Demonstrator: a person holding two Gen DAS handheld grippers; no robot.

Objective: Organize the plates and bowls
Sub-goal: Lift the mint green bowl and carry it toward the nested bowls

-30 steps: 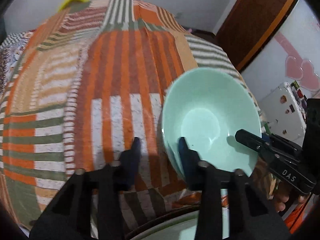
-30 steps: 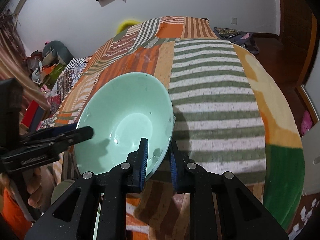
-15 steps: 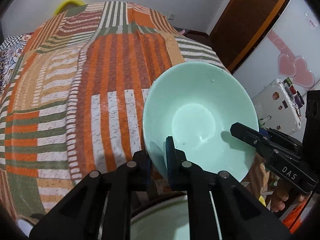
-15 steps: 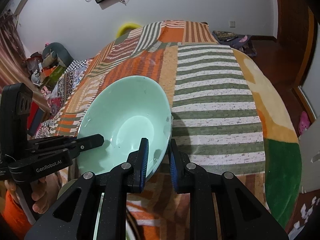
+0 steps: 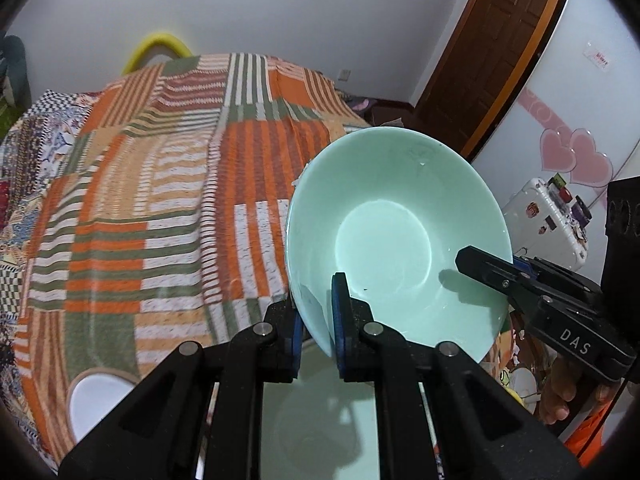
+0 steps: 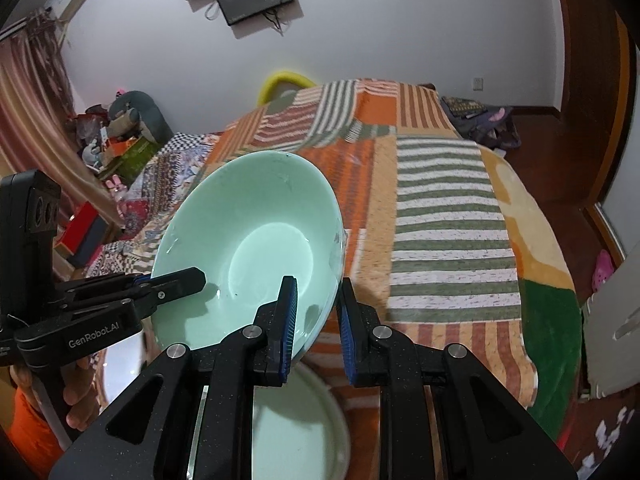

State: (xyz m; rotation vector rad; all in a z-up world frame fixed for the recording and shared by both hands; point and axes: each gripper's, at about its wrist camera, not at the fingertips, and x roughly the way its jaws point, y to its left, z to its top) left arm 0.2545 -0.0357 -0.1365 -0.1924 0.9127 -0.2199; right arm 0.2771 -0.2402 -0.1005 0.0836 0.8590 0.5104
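A mint green bowl (image 5: 400, 236) is held in the air over the striped bed cover, tilted toward the cameras. My left gripper (image 5: 318, 326) is shut on its near left rim. In the right wrist view the same bowl (image 6: 256, 248) has its right rim between the fingers of my right gripper (image 6: 316, 328), whose jaws stand wider than the rim. A second mint green dish (image 5: 328, 420) lies below the bowl; it also shows in the right wrist view (image 6: 296, 428).
The striped orange and green bed cover (image 5: 160, 200) fills the middle. A white bowl (image 5: 96, 400) sits at the lower left. A white suitcase (image 5: 548, 224) and a wooden door (image 5: 492, 52) are on the right. Clutter (image 6: 120, 132) lies beside the bed.
The bowl has been lifted and tilted up with both grippers. My left gripper closed on the rim about a second ago. My right gripper's jaws have spread apart since half a second ago.
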